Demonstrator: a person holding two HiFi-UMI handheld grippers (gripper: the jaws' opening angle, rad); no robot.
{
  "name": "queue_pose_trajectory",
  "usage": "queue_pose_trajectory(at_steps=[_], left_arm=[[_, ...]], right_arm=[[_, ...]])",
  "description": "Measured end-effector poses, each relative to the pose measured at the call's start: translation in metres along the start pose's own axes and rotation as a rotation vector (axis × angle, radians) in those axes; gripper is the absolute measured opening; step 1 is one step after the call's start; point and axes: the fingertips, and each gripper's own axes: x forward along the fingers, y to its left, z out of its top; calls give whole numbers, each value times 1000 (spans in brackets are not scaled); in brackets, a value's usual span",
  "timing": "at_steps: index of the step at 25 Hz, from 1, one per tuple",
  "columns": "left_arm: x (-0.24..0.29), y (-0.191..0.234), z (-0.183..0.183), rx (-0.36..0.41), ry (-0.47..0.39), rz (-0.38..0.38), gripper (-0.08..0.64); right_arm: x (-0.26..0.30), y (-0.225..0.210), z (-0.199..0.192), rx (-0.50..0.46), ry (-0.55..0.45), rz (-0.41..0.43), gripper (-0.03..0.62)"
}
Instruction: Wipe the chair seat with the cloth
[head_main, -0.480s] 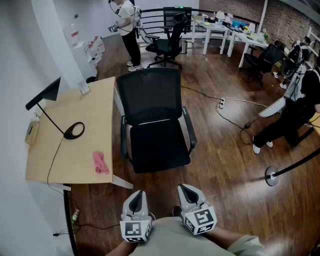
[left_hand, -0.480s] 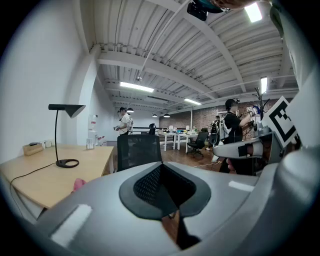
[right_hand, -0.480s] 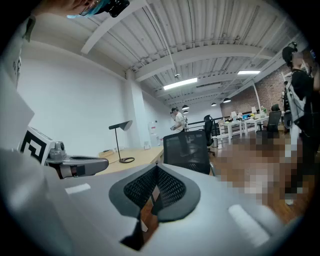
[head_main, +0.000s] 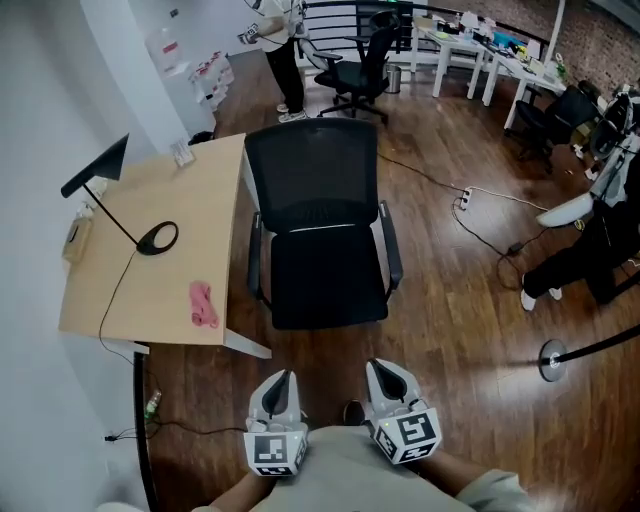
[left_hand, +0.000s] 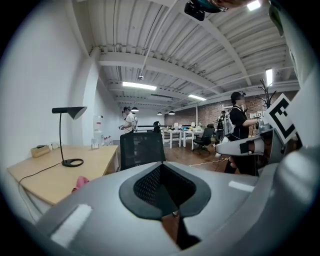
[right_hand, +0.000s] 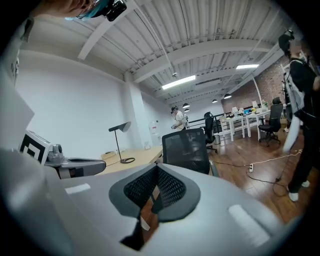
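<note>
A black mesh office chair (head_main: 325, 268) stands in front of me, its seat bare, pushed beside a light wooden desk (head_main: 150, 290). The pink cloth (head_main: 203, 303) lies crumpled on the desk near its front right corner; it also shows low at the left in the left gripper view as the cloth (left_hand: 80, 182). My left gripper (head_main: 283, 380) and right gripper (head_main: 382, 370) are held low, close to my body, well short of the chair and cloth. Both are shut with nothing between the pads. The chair back (right_hand: 187, 146) is straight ahead in the right gripper view.
A black desk lamp (head_main: 150, 238) and its cord are on the desk. A cable and power strip (head_main: 464, 198) run across the wood floor at the right. A stanchion base (head_main: 553, 360) and a person (head_main: 590, 250) are at the right; more chairs, tables and a standing person are farther back.
The head view has shifted slightly, so the chair and desk sit a little more to the right. Both grippers stay low by my body, shut as before.
</note>
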Motion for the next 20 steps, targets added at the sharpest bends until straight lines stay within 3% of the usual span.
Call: queue_pose_trajectory(at_steps=[6,9,11,15,20], left_arm=[[-5,16,-4,-6,-11,102,5],[-1,21,-4,-40,-40,105,9],[4,31,-5,-47,-53,102,49],[14,68,-10,-68,-46,124,49],[31,139,-16,-99,-19,187,41]], right_arm=[[10,-1,-3,2,9,47,0],[21,-1,-3,-1,21,65,26],[33,1,-1,-7,24,67,31],[68,16,5,-37,34,78,35],[138,61,20,-120,64,161,64]])
